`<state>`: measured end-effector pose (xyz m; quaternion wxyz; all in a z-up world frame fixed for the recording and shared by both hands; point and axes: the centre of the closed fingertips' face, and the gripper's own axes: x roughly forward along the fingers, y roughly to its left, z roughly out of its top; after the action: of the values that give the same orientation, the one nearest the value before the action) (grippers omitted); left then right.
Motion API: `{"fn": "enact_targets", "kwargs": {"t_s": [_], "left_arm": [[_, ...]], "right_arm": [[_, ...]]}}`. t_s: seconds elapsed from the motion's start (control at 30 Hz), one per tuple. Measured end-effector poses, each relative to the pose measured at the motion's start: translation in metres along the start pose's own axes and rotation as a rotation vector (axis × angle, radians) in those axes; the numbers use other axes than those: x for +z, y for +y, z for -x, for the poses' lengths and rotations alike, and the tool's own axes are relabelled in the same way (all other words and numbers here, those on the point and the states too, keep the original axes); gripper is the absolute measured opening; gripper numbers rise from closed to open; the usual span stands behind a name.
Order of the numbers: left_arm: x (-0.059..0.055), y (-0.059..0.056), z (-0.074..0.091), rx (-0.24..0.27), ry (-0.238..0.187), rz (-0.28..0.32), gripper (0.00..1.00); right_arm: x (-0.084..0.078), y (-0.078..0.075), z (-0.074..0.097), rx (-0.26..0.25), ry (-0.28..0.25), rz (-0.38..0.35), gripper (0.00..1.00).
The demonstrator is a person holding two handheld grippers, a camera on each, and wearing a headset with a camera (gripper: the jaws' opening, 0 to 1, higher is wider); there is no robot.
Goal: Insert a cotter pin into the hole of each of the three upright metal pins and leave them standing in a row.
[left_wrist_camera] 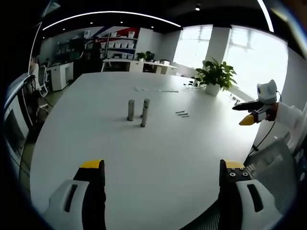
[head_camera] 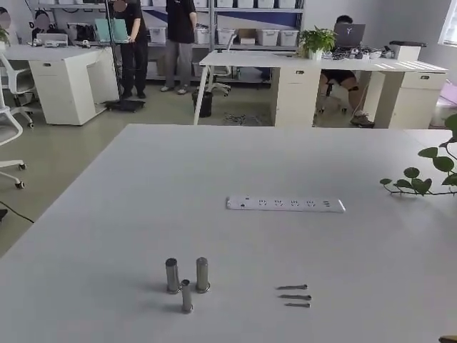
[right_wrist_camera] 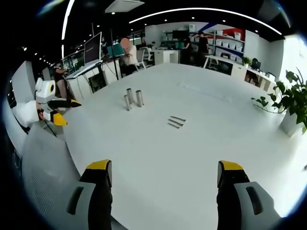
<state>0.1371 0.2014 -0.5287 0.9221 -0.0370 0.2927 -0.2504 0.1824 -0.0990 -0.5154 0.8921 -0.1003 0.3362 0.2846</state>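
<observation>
Three upright metal pins clustered; three loose cotter pins flat to their right

An open-plan office: white desks, shelves of storage bins, wheeled chairs, a laptop, a potted plant, and a power strip mid-way across the large white table.

Three short cylindrical grey metal pins: bare steel look, smooth, dull sheen, with a brighter streak of reflection down each side. Three thin silver-grey metal cotter pins: smooth, faintly glossy; finer detail is too small to tell. Broad white surface: smooth, matt and uniform, with soft glare towards the windows. Long white plastic power strip: smooth, semi-gloss. Left tool and right tool: pale grey moulded plastic bodies, matt black jaws, matt yellow tips; whether plastic or rubber cannot be told.
</observation>
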Motion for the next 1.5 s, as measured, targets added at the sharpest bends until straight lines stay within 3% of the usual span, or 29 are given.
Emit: {"fn": "enact_targets", "kwargs": {"t_s": [0.3, 0.77, 1.03, 1.17, 1.5], "left_arm": [[0.0, -0.006, -0.004, -0.02, 0.006, 0.01, 0.99], [0.005, -0.002, -0.018, -0.034, 0.007, 0.009, 0.99], [0.012, -0.005, -0.036, -0.053, 0.003, -0.009, 0.99], [0.022, -0.004, -0.049, -0.057, -0.034, -0.013, 0.99], [0.033, -0.008, -0.077, -0.083, -0.034, -0.058, 0.99]], "right_arm": [[0.0, 0.0, -0.001, 0.001, 0.001, 0.0, 0.89], [-0.004, -0.004, -0.003, -0.006, 0.015, -0.013, 0.89], [-0.005, -0.008, -0.003, -0.017, 0.019, -0.021, 0.89], [-0.005, -0.008, -0.003, -0.019, 0.021, -0.023, 0.89], [-0.009, -0.007, -0.001, -0.028, 0.034, -0.024, 0.89]]}}
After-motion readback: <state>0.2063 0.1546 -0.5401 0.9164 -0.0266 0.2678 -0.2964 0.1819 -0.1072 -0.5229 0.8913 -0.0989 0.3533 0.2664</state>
